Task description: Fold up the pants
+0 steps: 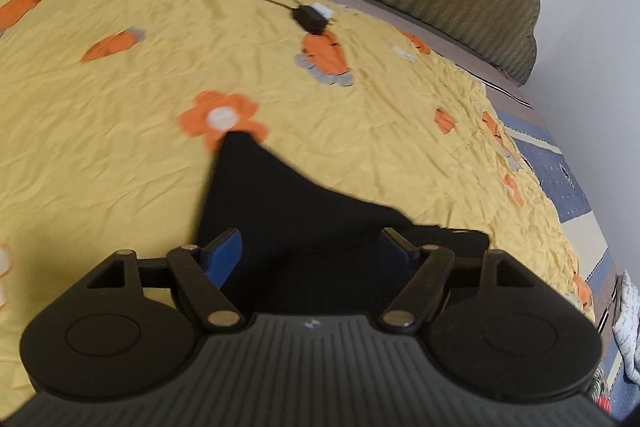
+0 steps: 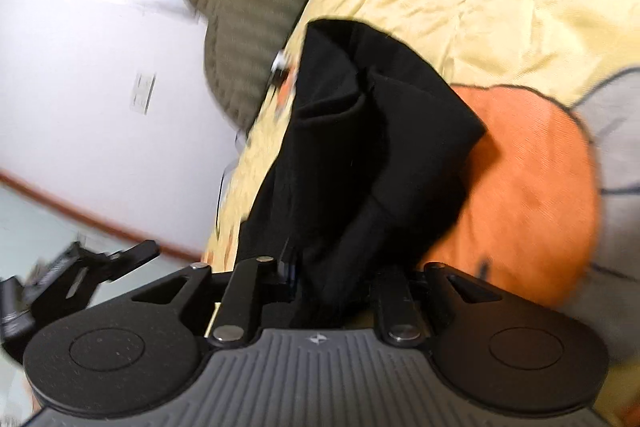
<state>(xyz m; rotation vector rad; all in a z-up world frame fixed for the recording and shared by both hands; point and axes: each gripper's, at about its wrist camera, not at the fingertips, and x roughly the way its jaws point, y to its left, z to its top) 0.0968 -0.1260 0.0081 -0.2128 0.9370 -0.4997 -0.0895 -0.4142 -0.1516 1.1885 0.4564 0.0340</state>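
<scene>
Pants (image 2: 360,147) clamped in right jaws, bedspread (image 1: 360,131) beneath.

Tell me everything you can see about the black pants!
The black pants look like soft, plain dark cloth, bunched into folds rather than flat. They lie over the yellow bedspread. The right gripper pinches a thick bunch. In the left view, cloth lies between the left gripper's spread fingers, tapering to a point.

No readable text, numbers or brand names in either view. Only a small white emblem on the left gripper (image 1: 310,247) body and the same on the right gripper (image 2: 332,279) body, no letters legible.
</scene>
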